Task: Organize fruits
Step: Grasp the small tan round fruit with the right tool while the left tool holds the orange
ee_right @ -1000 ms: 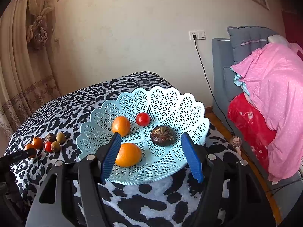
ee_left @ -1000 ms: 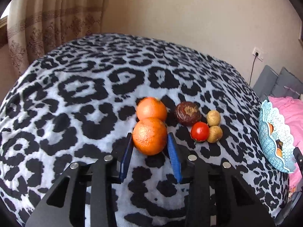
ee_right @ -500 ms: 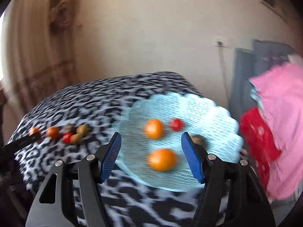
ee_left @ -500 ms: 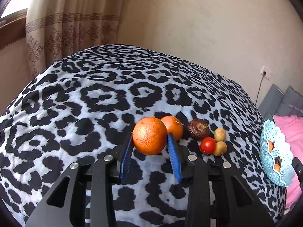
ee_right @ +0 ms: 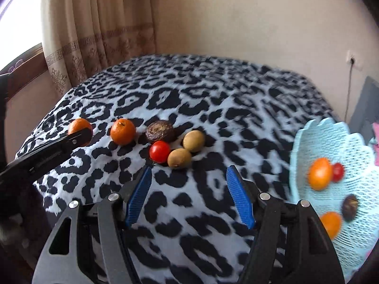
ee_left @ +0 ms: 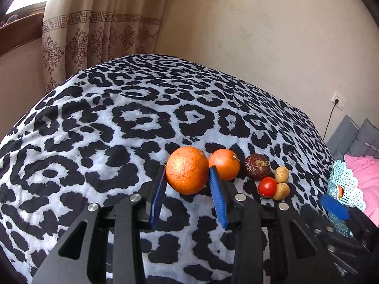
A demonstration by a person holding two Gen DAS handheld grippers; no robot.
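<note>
My left gripper (ee_left: 188, 179) is shut on a large orange (ee_left: 187, 170) and holds it above the leopard-print cover. Beside it lie a smaller orange (ee_left: 225, 164), a dark wrinkled fruit (ee_left: 257, 166), a red tomato (ee_left: 267, 186) and two small tan fruits (ee_left: 281, 174). My right gripper (ee_right: 189, 182) is open and empty, just short of the tomato (ee_right: 160, 151) and the tan fruits (ee_right: 179, 158). The light blue lattice basket (ee_right: 305, 146) at the right holds two oranges, a tomato and a dark fruit.
The leopard-print cover (ee_left: 132, 123) spreads over a raised surface. A curtain (ee_left: 99, 26) and a window sill stand behind at the left. A wall socket with cord (ee_left: 337, 100), grey cushions and pink bedding (ee_left: 364, 168) lie at the right.
My left gripper has lifted the large orange off the cover and away from the smaller orange. My right gripper has swung left from over the basket toward the loose fruits.
</note>
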